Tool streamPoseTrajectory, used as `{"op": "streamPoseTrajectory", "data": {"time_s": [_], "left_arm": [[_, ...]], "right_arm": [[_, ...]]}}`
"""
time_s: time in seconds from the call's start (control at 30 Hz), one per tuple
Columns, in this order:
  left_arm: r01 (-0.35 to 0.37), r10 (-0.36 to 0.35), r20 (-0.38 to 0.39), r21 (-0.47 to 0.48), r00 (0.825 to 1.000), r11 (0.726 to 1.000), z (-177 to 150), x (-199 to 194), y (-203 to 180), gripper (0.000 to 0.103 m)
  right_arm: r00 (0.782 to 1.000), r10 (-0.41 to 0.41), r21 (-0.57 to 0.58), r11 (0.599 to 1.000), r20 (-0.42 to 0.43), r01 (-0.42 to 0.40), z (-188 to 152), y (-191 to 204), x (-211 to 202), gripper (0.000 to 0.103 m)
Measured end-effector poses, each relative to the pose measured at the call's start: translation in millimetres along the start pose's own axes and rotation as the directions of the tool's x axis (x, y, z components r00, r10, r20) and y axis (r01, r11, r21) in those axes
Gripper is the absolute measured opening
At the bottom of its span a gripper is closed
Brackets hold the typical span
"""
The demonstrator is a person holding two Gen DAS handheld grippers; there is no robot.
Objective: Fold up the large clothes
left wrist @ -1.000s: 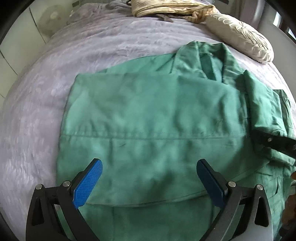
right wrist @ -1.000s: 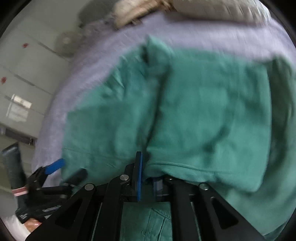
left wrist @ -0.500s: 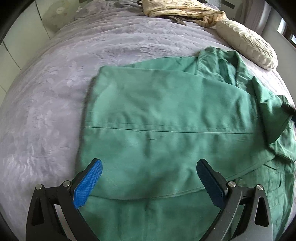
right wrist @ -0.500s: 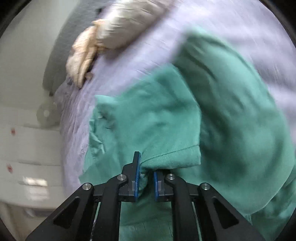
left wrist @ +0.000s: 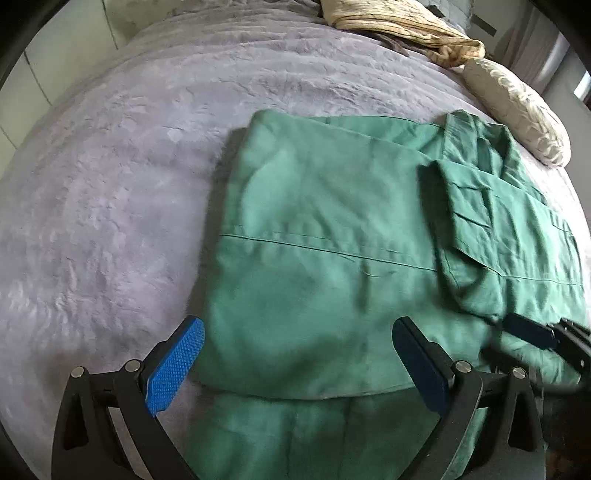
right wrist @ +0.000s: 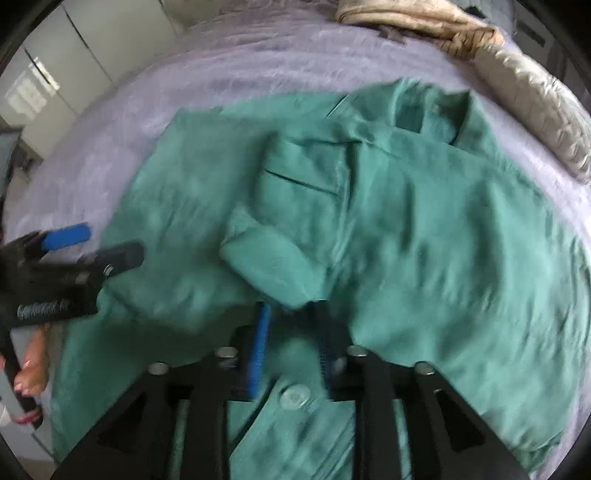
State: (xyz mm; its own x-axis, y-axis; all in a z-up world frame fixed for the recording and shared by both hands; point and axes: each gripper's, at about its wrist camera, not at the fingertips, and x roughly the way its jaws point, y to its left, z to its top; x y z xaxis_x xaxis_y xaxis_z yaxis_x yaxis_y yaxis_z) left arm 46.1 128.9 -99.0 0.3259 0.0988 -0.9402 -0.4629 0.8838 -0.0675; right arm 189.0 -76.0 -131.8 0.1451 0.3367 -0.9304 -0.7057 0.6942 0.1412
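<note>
A green jacket (left wrist: 325, 229) lies spread on the lilac bedspread (left wrist: 110, 206), its left side folded in. Its right sleeve (right wrist: 280, 236) lies folded across the body, cuff end toward me. In the right wrist view my right gripper (right wrist: 291, 325) hovers just behind that cuff. Its jaws are opening, and a cuff corner sits between the tips without being pressed. My left gripper (left wrist: 297, 332) stands open above the jacket's lower left part with nothing in it. It also shows in the right wrist view as the left gripper (right wrist: 110, 243). The right gripper (left wrist: 535, 336) shows blurred at the left view's right edge.
A beige pillow (left wrist: 517, 114) and a crumpled beige blanket (left wrist: 399, 26) lie at the bed's far end. White cabinets (right wrist: 55, 74) stand past the left side of the bed. A person's hand (right wrist: 33, 362) holds the left gripper's handle.
My right gripper carried the sleeve across onto the jacket's body and its jaws parted, leaving the sleeve lying there. The left gripper drifted left over the jacket and stayed open.
</note>
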Motion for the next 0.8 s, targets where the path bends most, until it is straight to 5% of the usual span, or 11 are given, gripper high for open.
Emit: {"op": "streamPoseTrajectory", "data": {"time_s": [0.07,0.2,0.3,0.47,0.6,0.63,0.67,0.7,0.73,0.77,0.8], "left_arm": [[0.039,-0.039,-0.007,0.007,0.999,0.999,2,1,-7,0.102],[0.165,-0.164,-0.037,0.012,0.986,0.986,7,3,-30,0.102],[0.26,-0.258,-0.082,0.024,0.963,0.965,12,12,-53,0.102],[0.274,-0.266,-0.112,0.063,0.958,0.96,19,32,-91,0.102],[0.265,-0.256,-0.107,0.081,0.961,0.961,25,34,-109,0.102],[0.268,-0.259,-0.104,0.078,0.96,0.96,27,33,-112,0.088],[0.264,-0.255,-0.101,0.08,0.962,0.961,30,33,-115,0.059],[0.237,-0.227,-0.104,0.096,0.968,0.967,32,32,-119,0.047],[0.224,-0.214,-0.104,0.097,0.971,0.97,34,31,-120,0.035],[0.233,-0.224,-0.101,0.089,0.969,0.968,35,30,-116,0.024],[0.258,-0.25,-0.095,0.077,0.963,0.963,37,26,-112,0.021]], "right_arm": [[0.999,0.041,0.025,0.999,0.017,-0.042,-13,-5,-14,0.069],[0.998,0.063,0.17,0.983,0.027,-0.067,-39,-46,-39,0.069],[0.994,0.085,0.393,0.914,0.063,-0.103,-69,-105,-59,0.069],[0.966,0.111,0.767,0.589,0.235,-0.254,-137,-210,-78,0.069],[0.908,0.076,0.841,0.351,0.413,-0.412,-169,-260,-82,0.069],[0.893,0.068,0.84,0.314,0.445,-0.443,-170,-267,-80,0.069],[0.879,0.064,0.836,0.285,0.472,-0.47,-171,-274,-81,0.069],[0.871,0.059,0.831,0.273,0.488,-0.484,-170,-278,-85,0.062],[0.872,0.049,0.83,0.282,0.488,-0.48,-167,-279,-86,0.029],[0.88,0.038,0.832,0.31,0.473,-0.46,-164,-280,-91,0.009],[0.885,0.026,0.83,0.334,0.464,-0.445,-163,-280,-97,0.004]]}}
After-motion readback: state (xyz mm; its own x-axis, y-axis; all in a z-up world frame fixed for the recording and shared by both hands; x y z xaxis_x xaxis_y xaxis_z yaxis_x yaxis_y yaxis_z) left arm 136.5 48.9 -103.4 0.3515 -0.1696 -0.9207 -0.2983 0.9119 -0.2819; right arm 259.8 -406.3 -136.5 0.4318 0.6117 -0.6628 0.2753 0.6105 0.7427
